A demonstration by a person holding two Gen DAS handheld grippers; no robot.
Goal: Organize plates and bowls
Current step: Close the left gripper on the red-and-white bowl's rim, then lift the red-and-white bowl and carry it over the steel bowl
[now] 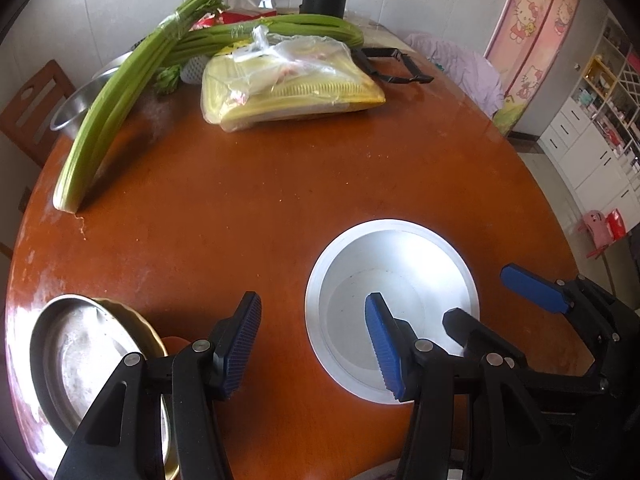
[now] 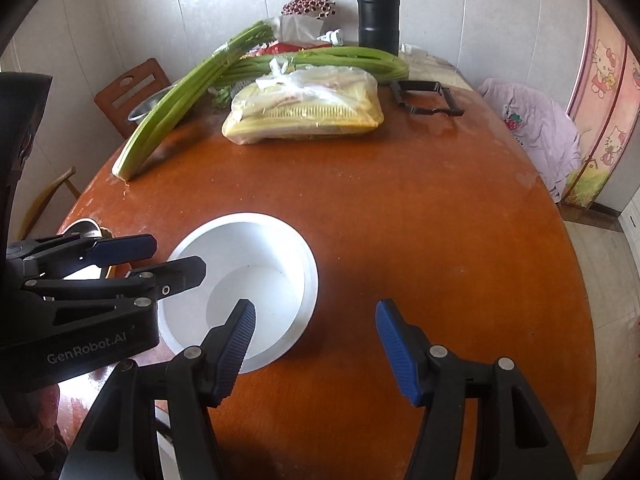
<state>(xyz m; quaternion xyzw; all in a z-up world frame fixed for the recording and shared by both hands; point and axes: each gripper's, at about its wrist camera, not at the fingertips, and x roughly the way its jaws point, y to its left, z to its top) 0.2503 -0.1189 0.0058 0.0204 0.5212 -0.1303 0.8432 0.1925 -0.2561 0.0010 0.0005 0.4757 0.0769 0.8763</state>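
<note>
We have a round, glossy reddish-brown wooden table (image 1: 280, 184). At its near left edge sits a shallow round metal plate (image 1: 76, 364), scuffed and dull, with a gold-toned rim piece leaning on its right side. Our left gripper (image 1: 314, 346) hangs over the near edge, its ribbed blue fingers (image 1: 240, 344) spread with nothing between them; the left finger sits just right of the plate, and the right finger overlaps the white bowl (image 1: 404, 280) in the left wrist view. The bowl is smooth, round and deep with a flat bottom and a wide rim, standing upright near the table's near edge, between the two grippers. Our right gripper (image 2: 316, 348) is spread too, nothing pinched; its left finger overlaps the bowl's near rim in its own view, and its right finger is over bare wood. The left gripper's black body reads "GenRobot.AI" in the right wrist view. At the far edge: long green celery stalks (image 2: 180, 96), a yellow ridged item in a clear plastic bag (image 2: 308, 112), a black folding metal frame (image 2: 428, 98) and a black cylindrical flask (image 2: 378, 10).
</note>
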